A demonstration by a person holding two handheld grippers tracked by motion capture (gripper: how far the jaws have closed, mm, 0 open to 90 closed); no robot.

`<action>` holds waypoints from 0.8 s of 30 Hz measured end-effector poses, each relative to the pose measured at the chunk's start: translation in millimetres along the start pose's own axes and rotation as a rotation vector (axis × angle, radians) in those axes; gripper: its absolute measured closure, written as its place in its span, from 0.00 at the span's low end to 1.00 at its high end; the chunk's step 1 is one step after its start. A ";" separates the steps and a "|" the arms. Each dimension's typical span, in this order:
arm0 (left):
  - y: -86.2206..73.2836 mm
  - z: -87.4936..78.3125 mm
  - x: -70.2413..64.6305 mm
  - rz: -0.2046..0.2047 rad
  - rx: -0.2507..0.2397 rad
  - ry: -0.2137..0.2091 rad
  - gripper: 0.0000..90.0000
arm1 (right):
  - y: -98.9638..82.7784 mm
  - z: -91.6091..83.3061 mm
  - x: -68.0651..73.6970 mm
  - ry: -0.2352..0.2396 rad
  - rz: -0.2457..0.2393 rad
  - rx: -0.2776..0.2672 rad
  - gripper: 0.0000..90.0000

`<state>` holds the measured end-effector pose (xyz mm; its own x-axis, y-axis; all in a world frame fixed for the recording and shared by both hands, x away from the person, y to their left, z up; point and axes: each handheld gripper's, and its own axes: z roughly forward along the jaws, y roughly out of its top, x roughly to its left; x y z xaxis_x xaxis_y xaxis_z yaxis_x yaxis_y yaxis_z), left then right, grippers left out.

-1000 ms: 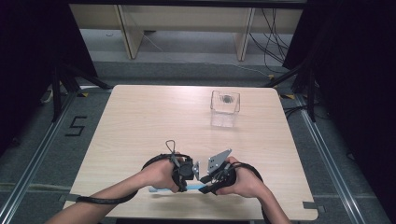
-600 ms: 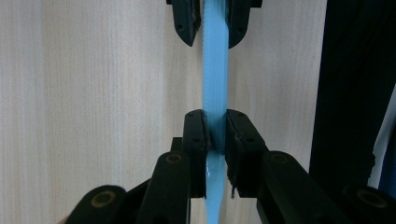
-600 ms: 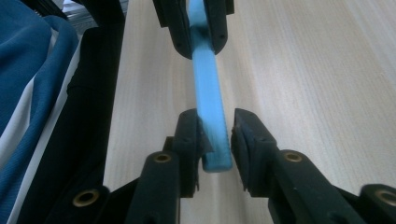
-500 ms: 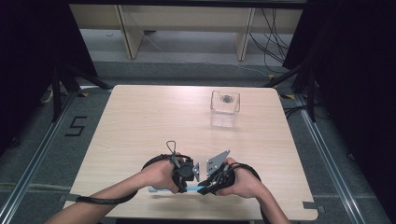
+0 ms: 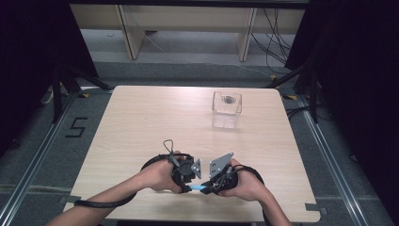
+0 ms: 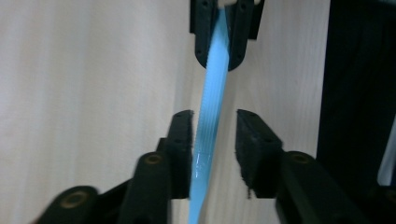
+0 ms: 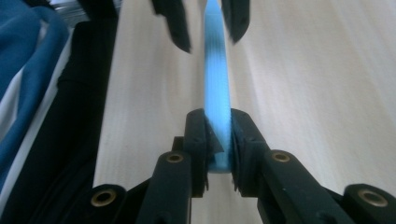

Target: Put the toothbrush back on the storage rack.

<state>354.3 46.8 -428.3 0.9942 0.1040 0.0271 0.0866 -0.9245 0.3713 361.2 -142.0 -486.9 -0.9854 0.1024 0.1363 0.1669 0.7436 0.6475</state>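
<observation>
A thin ribbed blue strip (image 5: 198, 187) hangs between my two grippers above the table's front edge. The right gripper (image 7: 217, 133) is shut on one end of the strip (image 7: 217, 84), and its jaws have just been closing on it. My left gripper (image 6: 214, 140) faces it from the other side. Its jaws have just been opening and stand apart, with the strip (image 6: 212, 107) running between them close to the left pad (image 6: 183, 140). From above, the left gripper (image 5: 190, 180) and the right gripper (image 5: 211, 183) point at each other, each in a hand.
A clear plastic box (image 5: 227, 113) stands at the back right of the wooden table (image 5: 141, 122), with a small dark thing (image 5: 229, 99) in it. The table's front edge (image 5: 188, 219) lies just below the hands. Dark floor and metal rails surround the table.
In the high view both hands stay at the front edge, with the blue strip still between the grippers. No clear shift shows there.
</observation>
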 end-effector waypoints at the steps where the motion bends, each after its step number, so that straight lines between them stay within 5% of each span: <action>1: -2.1 -4.8 -0.2 -0.016 -0.045 0.028 0.67 | -2.1 -3.3 -1.0 -0.020 -0.001 -0.012 0.88; 3: -7.8 -11.5 -1.6 -0.075 -0.151 0.068 0.62 | -7.8 -11.3 -0.9 -0.080 0.038 -0.037 0.88; 4: -17.4 -19.1 -2.0 -0.135 -0.255 0.099 0.57 | -15.6 -21.9 -1.7 -0.180 0.074 -0.079 0.88; 7: -30.0 -26.3 0.8 -0.166 -0.309 0.130 0.53 | -24.0 -30.9 -0.9 -0.248 0.126 -0.130 0.88; 8: -37.3 -25.8 -0.3 -0.234 -0.388 0.146 0.51 | -28.5 -36.6 1.4 -0.294 0.156 -0.159 0.88; 10: -48.0 -23.0 0.0 -0.319 -0.485 0.155 0.42 | -38.8 -49.8 8.6 -0.419 0.209 -0.293 0.88; 11: -53.7 -20.0 0.8 -0.368 -0.533 0.150 0.42 | -38.8 -49.8 8.6 -0.419 0.209 -0.293 0.88; 12: -63.4 -12.3 4.4 -0.456 -0.617 0.133 0.37 | -42.0 -56.6 13.1 -0.512 0.204 -0.402 0.88; 13: -63.4 -12.3 4.4 -0.456 -0.617 0.133 0.36 | -42.0 -56.6 13.1 -0.512 0.204 -0.402 0.88; 14: -67.8 -7.2 7.3 -0.514 -0.667 0.124 0.35 | -42.1 -58.3 18.4 -0.576 0.223 -0.489 0.88; 19: -70.8 0.9 21.2 -0.665 -0.814 0.057 0.35 | -35.2 -54.8 29.0 -0.647 0.264 -0.605 0.88; 20: -69.7 0.5 23.1 -0.674 -0.835 0.041 0.36 | -33.5 -55.0 28.3 -0.674 0.226 -0.613 0.88; 24: -57.5 -7.8 29.1 -0.673 -0.942 0.038 0.38 | -24.3 -52.4 32.8 -0.673 0.239 -0.652 0.88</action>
<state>377.7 105.8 -441.6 0.7611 0.4969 -0.4170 0.4999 -0.0396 0.8652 326.6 -191.4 -458.9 -0.7026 0.7115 -0.0087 0.1518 0.1619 0.9751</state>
